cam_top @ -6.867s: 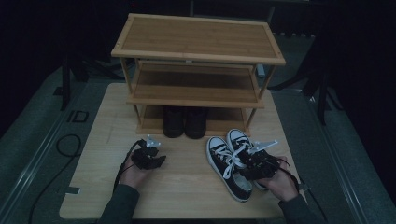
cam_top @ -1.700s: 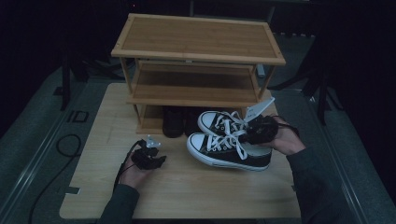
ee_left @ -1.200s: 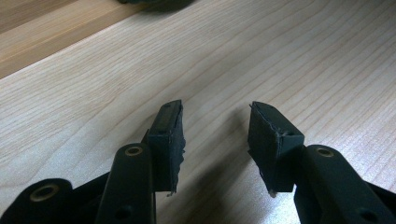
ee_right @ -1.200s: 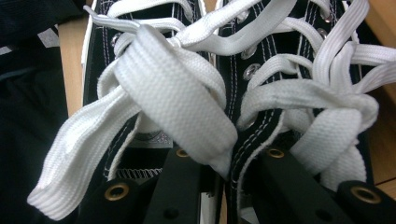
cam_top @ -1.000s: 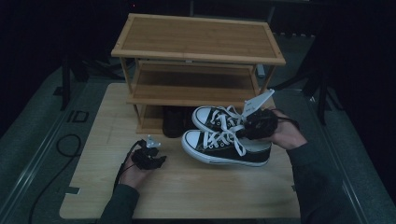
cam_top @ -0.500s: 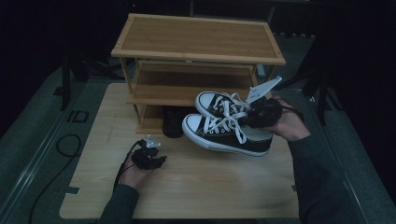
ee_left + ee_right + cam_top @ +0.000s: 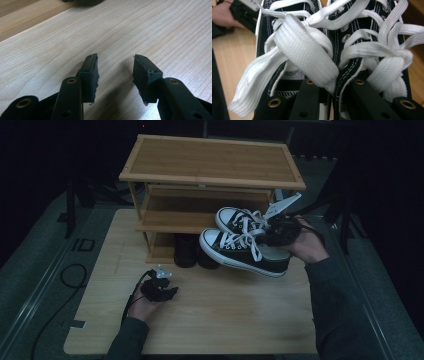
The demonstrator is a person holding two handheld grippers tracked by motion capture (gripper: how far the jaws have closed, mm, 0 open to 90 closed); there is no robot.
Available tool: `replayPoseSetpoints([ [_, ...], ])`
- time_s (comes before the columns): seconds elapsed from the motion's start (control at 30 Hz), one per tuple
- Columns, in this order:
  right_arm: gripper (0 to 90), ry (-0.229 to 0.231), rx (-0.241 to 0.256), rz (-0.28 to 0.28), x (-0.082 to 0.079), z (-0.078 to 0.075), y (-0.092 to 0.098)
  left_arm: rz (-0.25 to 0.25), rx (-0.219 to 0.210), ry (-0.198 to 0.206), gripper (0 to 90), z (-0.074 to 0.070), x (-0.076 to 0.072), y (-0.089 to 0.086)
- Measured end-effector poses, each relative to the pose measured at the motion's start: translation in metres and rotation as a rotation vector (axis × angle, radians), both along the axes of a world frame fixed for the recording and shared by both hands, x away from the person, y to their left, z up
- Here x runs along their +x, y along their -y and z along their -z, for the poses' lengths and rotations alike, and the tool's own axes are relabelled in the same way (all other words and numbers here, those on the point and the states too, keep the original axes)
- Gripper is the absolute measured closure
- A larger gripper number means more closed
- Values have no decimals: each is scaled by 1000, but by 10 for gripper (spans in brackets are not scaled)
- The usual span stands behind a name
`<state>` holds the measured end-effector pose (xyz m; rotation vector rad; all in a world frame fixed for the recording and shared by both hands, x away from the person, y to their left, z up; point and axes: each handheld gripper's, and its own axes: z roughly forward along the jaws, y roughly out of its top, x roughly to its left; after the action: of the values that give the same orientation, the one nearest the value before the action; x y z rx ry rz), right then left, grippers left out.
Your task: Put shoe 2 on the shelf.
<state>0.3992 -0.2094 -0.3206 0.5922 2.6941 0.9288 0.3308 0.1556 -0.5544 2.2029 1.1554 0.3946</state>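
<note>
The pair of sneakers [image 7: 245, 247] is held off the table [image 7: 215, 320] by the right gripper [image 7: 282, 229], in front of the right half of the wooden shoe rack [image 7: 212, 175]. The two shoes are carried side by side, their long axes running from the gripper at the heel end toward the white toe caps, which point left and slightly toward the rack. The toes are seen level with the middle shelf [image 7: 170, 222] and just before its front edge, so the coming move is judged to turn on this: the shelf opening lies ahead of the toes and a little further back, and the pair would have to be swung toe-first into it. A dark pair of shoes [image 7: 192, 252] is already standing on the bottom shelf, below and to the left of the held pair.

In the right gripper view the jaws are seen closed down over the adjoining inner collars of both sneakers [image 7: 332, 50], with the white laces [image 7: 304, 47] draped across them; both shoes are pinched together in the one grip.

The left gripper [image 7: 159, 289] is rested on the table well apart from the rack and the sneakers. In the left gripper view [image 7: 115, 72] its jaws are shown partly spread, with bare wood between them and nothing held. The right hand [image 7: 305, 245] is by far the nearer to the shelf.
</note>
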Motion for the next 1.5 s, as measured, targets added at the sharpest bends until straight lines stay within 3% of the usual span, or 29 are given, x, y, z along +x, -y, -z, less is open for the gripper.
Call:
replayPoseSetpoints([
  [0.6,839,32,29,217,26,4,-12,1,-1,-1,553,0,0,0],
  [1.13,836,81,31,367,31,7,-35,3,-4,-1,553,0,0,-1],
  [1.5,835,90,78,469,34,7,-43,2,-3,0,554,0,0,-1],
])
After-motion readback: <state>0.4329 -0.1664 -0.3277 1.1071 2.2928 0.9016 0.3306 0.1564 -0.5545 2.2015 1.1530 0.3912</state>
